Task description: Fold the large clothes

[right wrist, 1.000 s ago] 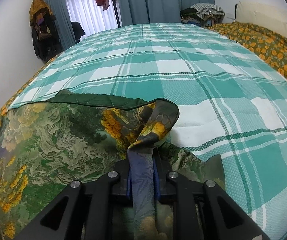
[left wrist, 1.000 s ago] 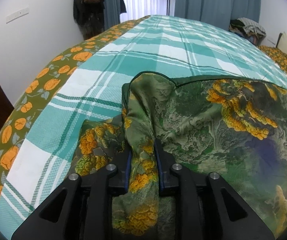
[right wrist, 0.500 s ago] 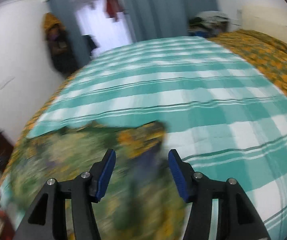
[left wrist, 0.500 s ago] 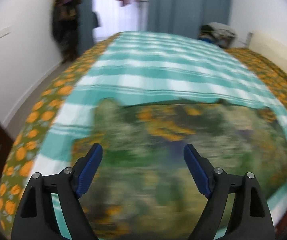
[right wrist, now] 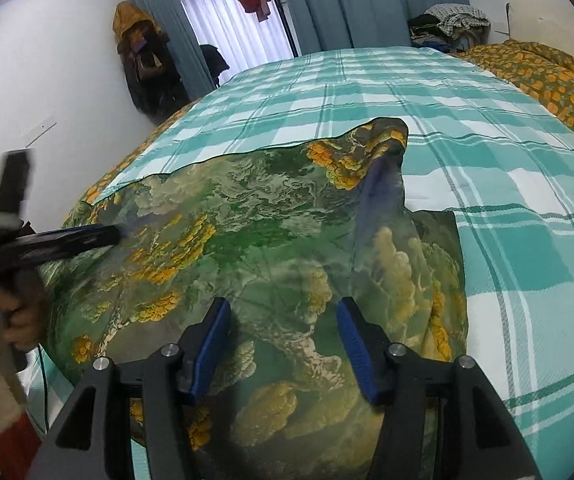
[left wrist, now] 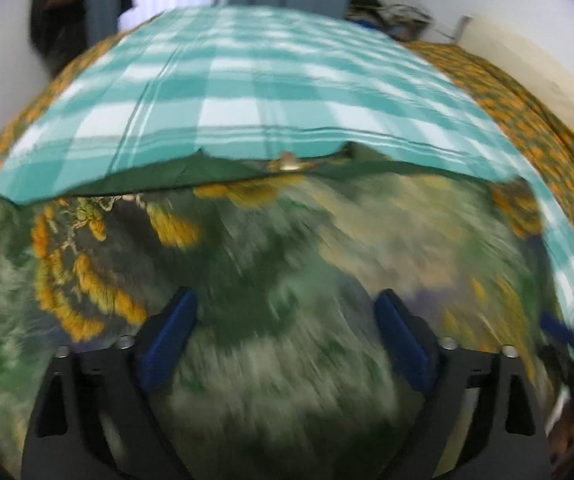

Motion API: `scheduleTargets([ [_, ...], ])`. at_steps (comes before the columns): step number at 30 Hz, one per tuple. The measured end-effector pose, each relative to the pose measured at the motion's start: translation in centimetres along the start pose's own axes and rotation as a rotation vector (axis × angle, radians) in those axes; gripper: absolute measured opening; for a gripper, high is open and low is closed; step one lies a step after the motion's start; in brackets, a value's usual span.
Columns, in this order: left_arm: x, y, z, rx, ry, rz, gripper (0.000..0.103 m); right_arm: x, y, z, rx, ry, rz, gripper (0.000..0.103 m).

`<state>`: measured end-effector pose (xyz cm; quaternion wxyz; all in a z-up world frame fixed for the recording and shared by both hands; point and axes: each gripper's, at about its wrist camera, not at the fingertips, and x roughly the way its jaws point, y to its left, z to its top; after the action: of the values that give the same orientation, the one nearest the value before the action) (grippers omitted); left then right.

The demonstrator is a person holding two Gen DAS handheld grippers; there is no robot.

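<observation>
Green-and-orange printed garment [right wrist: 271, 248] is lying spread on the teal plaid bedspread [right wrist: 467, 128], one corner standing up in a peak at its far right. Right gripper [right wrist: 283, 344] is hovering over it, jaws spread, nothing between them. Left gripper [left wrist: 285, 340] is also spread wide and empty above the cloth; that view is motion-blurred. No readable writing or labels showing.

We held the left gripper [left wrist: 285, 320] with its jaws spread wide, blue pads [left wrist: 169, 340] well apart and nothing between them. We held the right gripper [right wrist: 283, 322] likewise parted and empty. From the right wrist view, our left hand [right wrist: 15, 312] gripped its handle at the far left.
</observation>
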<state>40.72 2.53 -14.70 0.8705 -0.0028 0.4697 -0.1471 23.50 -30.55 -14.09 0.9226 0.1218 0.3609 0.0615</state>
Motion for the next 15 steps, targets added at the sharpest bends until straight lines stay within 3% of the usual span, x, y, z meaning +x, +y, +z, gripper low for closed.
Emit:
scheduleTargets([
  [5, 2.8, 0.7, -0.7, -0.013, 0.029, 0.003, 0.101, -0.1, -0.6, -1.0, 0.008, -0.025, 0.044, 0.057],
  [12, 2.4, 0.6, -0.7, -0.008, 0.025, 0.008, 0.101, 0.2, 0.1, -1.3, -0.045, -0.038, 0.001, 0.057],
  [15, 0.5, 0.0, -0.9, 0.017, 0.030, 0.034, 0.101, -0.4, 0.2, -0.9, -0.032, -0.013, -0.013, 0.057],
])
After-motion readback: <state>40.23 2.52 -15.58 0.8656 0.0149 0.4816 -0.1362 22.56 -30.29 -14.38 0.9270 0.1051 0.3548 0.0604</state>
